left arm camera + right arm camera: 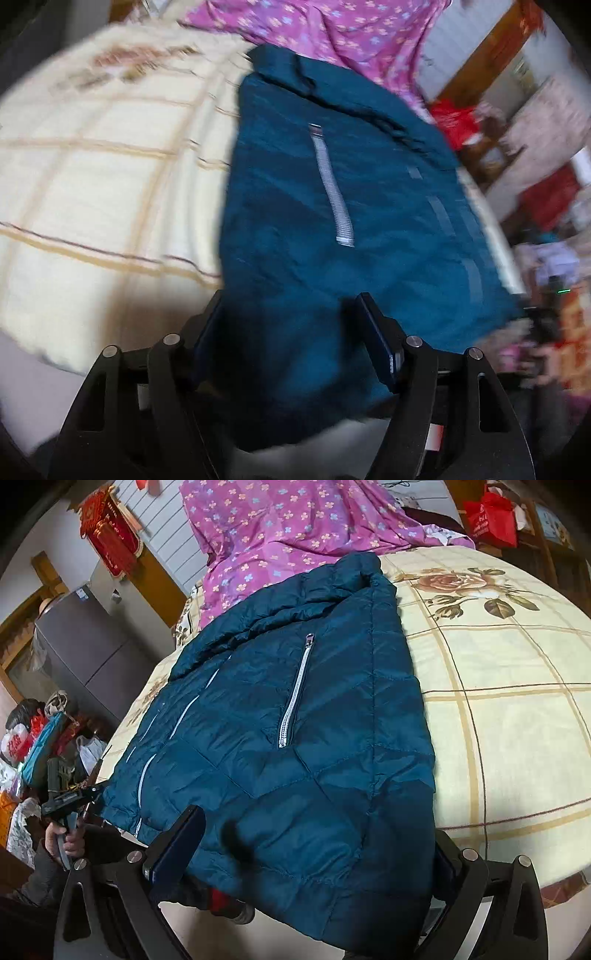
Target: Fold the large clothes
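Note:
A teal quilted jacket [332,229] [280,738] lies flat on the bed, collar towards the far end. It has a silver pocket zip [293,694] and its hem hangs over the near edge. In the blurred left wrist view, my left gripper [291,299] stands open with the hem lying loosely between its wide-apart fingers. My right gripper [317,823] is open too and straddles the hem. Its left finger [181,845] is in plain sight, while the other is mostly hidden behind the fabric. The right wrist view shows the left gripper [74,797] in a hand at the jacket's left corner.
A cream checked bedspread [498,720] with rose prints covers the bed. A pink flowered quilt [288,528] is heaped at its far end. Left of the bed stand a grey cabinet [92,646] and bags [29,738] on the floor. A red bag [491,517] sits at back right.

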Action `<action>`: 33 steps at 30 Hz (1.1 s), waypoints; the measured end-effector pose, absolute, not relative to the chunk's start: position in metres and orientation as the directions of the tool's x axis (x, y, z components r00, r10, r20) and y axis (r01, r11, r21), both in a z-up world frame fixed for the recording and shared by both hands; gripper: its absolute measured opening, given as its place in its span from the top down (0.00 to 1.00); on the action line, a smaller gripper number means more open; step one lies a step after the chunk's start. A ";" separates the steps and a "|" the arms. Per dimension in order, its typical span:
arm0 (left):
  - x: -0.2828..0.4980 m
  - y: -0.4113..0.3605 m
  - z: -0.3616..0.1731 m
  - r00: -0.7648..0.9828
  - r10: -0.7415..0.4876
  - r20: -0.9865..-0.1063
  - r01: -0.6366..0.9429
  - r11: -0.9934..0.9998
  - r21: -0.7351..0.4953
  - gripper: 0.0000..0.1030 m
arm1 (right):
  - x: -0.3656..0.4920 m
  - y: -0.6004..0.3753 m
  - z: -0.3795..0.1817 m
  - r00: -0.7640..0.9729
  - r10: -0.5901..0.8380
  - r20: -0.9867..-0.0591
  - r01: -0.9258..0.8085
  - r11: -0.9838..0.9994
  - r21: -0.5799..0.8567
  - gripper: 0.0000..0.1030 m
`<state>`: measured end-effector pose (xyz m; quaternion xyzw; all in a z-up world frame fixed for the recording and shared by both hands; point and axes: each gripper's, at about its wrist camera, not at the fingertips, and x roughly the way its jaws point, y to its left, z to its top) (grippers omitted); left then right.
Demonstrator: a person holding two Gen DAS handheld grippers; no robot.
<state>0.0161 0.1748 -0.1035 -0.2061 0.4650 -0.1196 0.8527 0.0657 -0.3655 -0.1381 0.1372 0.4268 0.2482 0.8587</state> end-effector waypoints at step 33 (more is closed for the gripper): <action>0.030 0.141 -0.105 0.612 -0.273 -0.742 0.026 0.945 -0.326 0.30 | 0.077 -0.369 -0.141 0.497 0.597 -0.630 -0.295 0.799 0.524 0.44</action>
